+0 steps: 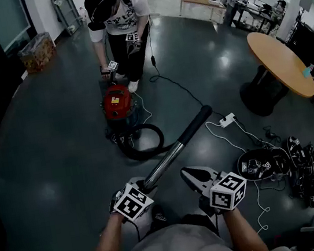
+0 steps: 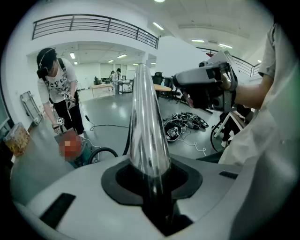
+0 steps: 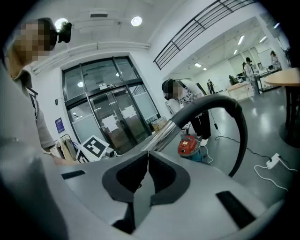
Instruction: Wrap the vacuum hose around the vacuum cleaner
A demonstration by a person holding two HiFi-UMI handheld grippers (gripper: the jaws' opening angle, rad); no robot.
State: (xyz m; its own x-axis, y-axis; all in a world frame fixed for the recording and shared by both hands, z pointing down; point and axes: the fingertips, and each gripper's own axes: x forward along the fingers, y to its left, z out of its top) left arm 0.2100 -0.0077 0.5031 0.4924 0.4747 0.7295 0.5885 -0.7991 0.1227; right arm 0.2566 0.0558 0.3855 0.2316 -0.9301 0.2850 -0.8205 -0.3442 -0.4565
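Note:
The red vacuum cleaner (image 1: 117, 101) stands on the dark floor ahead, and another person (image 1: 120, 16) bends over it with grippers in hand. Its black hose (image 1: 142, 144) loops on the floor and joins a chrome tube (image 1: 165, 163) with a black upper end (image 1: 196, 122). My left gripper (image 1: 144, 183) is shut on the near end of that tube (image 2: 149, 126), which fills the gap between its jaws (image 2: 151, 174). My right gripper (image 1: 183, 173) sits just right of the tube, its jaws (image 3: 146, 154) shut with nothing between them. The tube (image 3: 164, 136) and hose (image 3: 236, 122) arch past it.
A white power strip (image 1: 227, 120) and its cable lie right of the hose. A pile of black devices and cords (image 1: 280, 165) lies at the right. A round wooden table (image 1: 279, 60) stands behind it. A box (image 1: 36, 52) sits far left.

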